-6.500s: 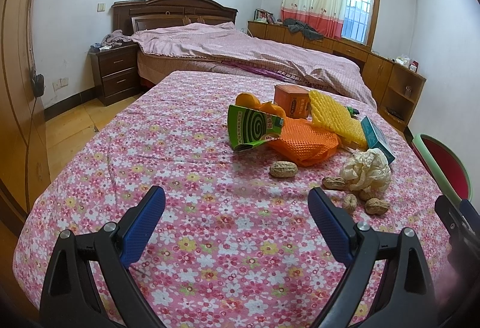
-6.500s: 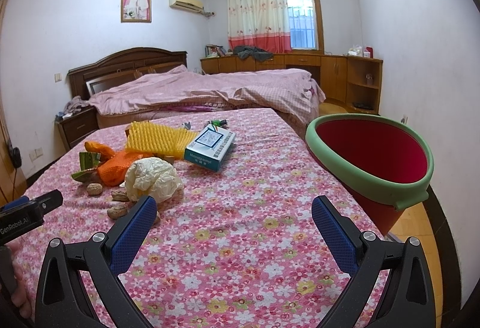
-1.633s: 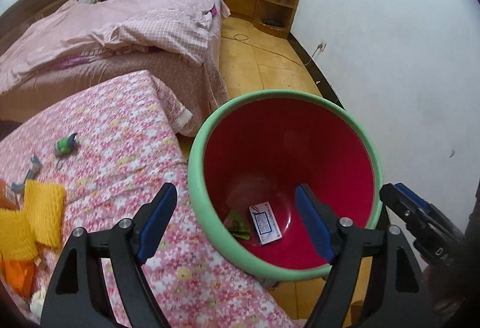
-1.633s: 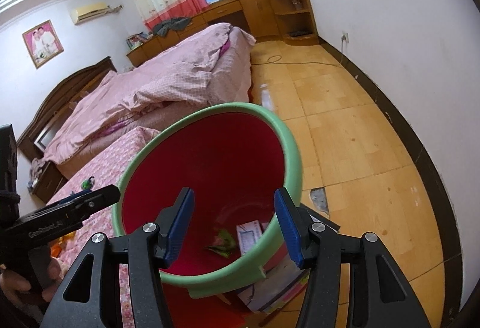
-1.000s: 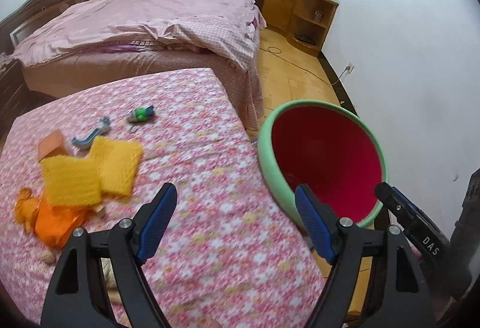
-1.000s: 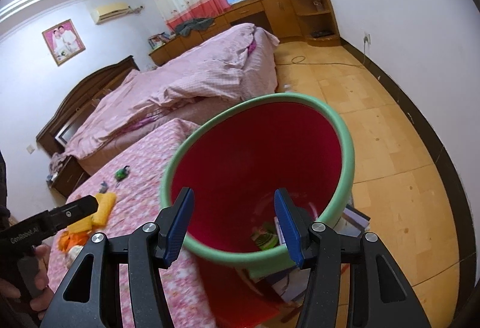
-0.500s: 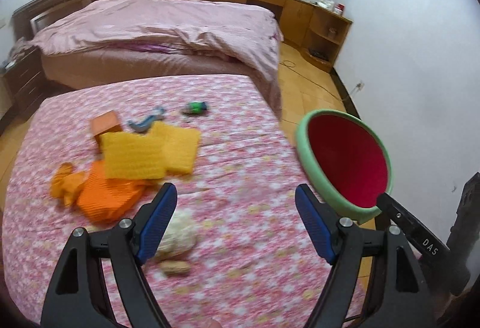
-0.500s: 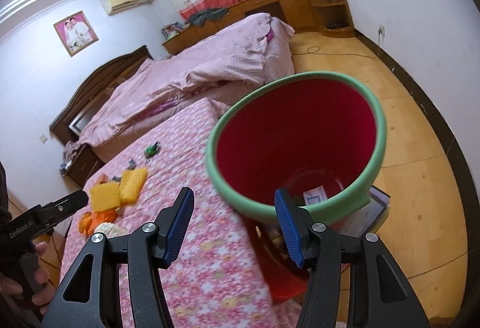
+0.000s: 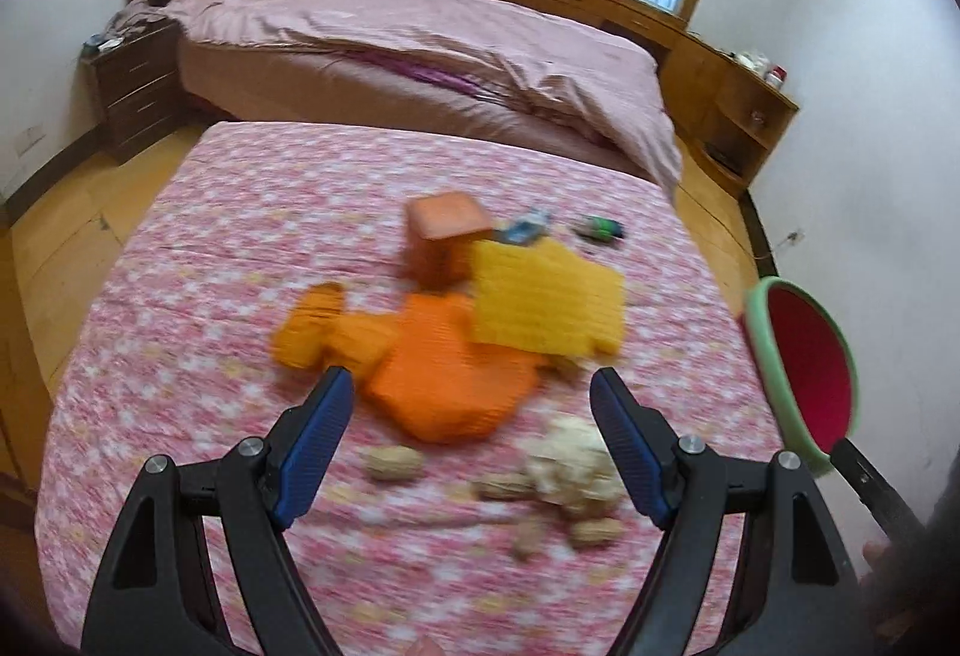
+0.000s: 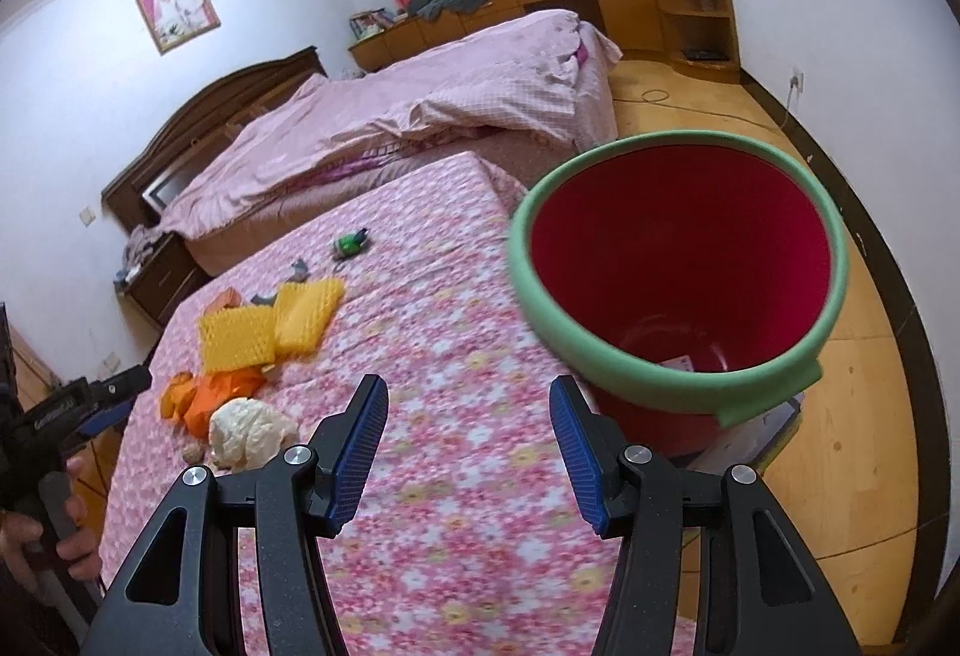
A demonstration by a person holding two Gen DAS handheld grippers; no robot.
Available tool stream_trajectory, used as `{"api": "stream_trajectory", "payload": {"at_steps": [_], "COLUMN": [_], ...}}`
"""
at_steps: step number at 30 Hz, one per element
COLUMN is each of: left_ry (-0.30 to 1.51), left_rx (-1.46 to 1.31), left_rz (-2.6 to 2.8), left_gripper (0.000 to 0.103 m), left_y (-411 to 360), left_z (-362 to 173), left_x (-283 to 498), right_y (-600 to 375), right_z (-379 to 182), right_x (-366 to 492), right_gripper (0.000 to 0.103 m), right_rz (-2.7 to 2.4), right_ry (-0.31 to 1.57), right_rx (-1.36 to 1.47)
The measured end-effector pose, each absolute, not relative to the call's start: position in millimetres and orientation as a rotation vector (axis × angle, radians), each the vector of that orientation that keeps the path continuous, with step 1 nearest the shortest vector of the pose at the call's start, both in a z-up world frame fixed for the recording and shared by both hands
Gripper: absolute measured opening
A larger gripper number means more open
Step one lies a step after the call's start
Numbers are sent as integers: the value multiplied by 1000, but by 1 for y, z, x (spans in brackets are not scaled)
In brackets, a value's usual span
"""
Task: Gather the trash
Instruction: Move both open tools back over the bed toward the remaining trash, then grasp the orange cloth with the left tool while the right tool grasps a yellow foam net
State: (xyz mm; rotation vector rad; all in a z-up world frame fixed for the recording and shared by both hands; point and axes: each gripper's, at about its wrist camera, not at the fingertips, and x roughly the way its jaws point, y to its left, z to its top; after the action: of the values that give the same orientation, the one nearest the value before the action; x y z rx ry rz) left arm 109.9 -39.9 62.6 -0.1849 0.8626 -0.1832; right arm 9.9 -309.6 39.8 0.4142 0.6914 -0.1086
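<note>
Trash lies on the pink flowered tablecloth (image 9: 240, 266): an orange foam net (image 9: 447, 374), a yellow foam net (image 9: 543, 299), an orange box (image 9: 444, 230), a crumpled white paper ball (image 9: 570, 461) and several nut shells (image 9: 393, 463). My left gripper (image 9: 471, 446) hangs open just short of the orange net, with nothing between its jaws. The red bin with a green rim (image 10: 630, 386) stands off the table's right edge and holds a white card (image 10: 678, 362). Above the cloth beside the bin, my right gripper (image 10: 468, 452) is open and holds nothing.
A small green object (image 9: 600, 227) and a blue-grey scrap (image 9: 525, 230) lie beyond the box. A bed with a pink cover (image 9: 420, 44) stands behind the table. Wooden floor (image 10: 840, 476) lies right of the bin. A hand (image 10: 54, 524) holds the left gripper (image 10: 90, 398).
The left gripper swung away from the bin and over the table, so the trash pile now lies right in front of it. The right gripper drew back from over the bin toward the table.
</note>
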Motion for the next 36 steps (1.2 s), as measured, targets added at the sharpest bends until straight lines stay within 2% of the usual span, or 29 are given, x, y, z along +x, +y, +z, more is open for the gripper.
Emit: {"api": "stream_trajectory", "payload": {"at_steps": [14,17,19,21,22,25,28,33,34,35,36], "left_ry": [939,953,952,946,934,924,923,918,920,923,924], "left_rx": [-202,-241,-265,-268,-265,-278,-308,-327,-325,-325,-326], "left_rz": [-66,-73,-85,-81,-79,-84,-99,-97,-99,-101,-102], "left_gripper": [79,73,63,57,50,41,36,36,36,36,36], "left_y": [21,25,30,29,29,32,38,47,47,47,47], "left_z": [3,-6,-11,-13,-13,-13,-12,-11,-12,-13,-14], "left_x": [167,173,176,178,177,178,177,172,171,171,171], "right_y": [-245,-228,-217,-206,-201,-185,-170,-163,-162,-161,-160], "right_z": [41,44,44,42,41,33,23,2,-1,-2,-2], "right_x": [72,92,108,126,133,157,177,195,197,197,197], "right_gripper": [58,58,58,59,59,59,59,58,52,41,35], "right_rz": [-15,28,61,97,107,147,170,226,235,237,249], "right_ry": [770,777,788,800,808,837,860,923,928,924,918], "right_rx": [298,263,252,251,252,243,217,282,291,292,291]}}
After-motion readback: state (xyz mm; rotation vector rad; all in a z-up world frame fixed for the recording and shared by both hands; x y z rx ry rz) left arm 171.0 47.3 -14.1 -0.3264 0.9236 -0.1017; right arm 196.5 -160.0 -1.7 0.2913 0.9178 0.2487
